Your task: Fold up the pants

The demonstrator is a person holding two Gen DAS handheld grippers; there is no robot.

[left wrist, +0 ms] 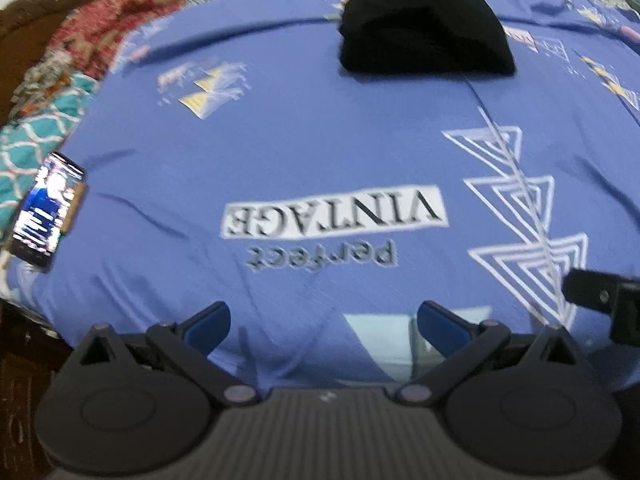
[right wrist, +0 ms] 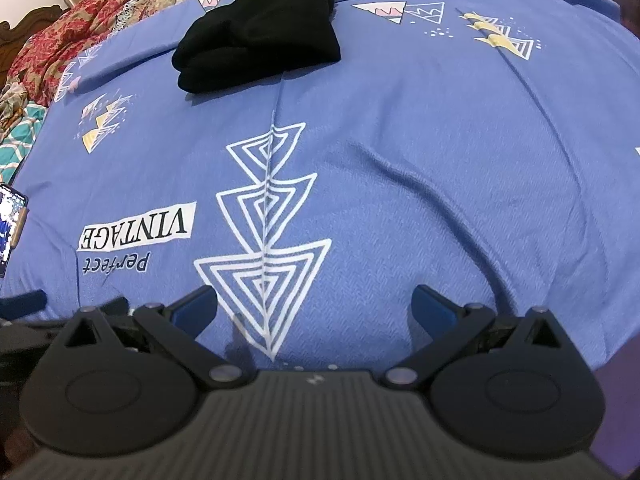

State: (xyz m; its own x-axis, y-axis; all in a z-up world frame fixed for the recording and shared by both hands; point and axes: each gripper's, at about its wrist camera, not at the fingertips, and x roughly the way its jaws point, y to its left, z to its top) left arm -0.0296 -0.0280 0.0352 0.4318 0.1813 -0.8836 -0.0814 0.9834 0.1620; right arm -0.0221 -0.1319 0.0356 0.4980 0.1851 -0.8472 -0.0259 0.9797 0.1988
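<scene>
Toward the far edge of the bed [right wrist: 440,160], on the blue printed bedsheet, the black pants [right wrist: 260,32] lie as a compact bundle that already looks folded over on itself, well apart from both tools. From the left tool [left wrist: 324,320] the bundle sits straight ahead and slightly to the right; from the right tool [right wrist: 314,304] it sits ahead and to the left, so it lies roughly between the two lines of reach, and neither tool is clearly nearer. Both tools are spread wide and hold nothing, hovering over the near edge of the bed. The bundle's long axis seems to run roughly across the bed, side to side, slightly slanted in the right wrist view; which end is the waistband cannot be told from the dark cloth. Any reach would likely go forward across the sheet's "VINTAGE" print [left wrist: 336,214]. A phone [left wrist: 48,210] with a lit screen lies at the left edge of the bed, clear of that path.
</scene>
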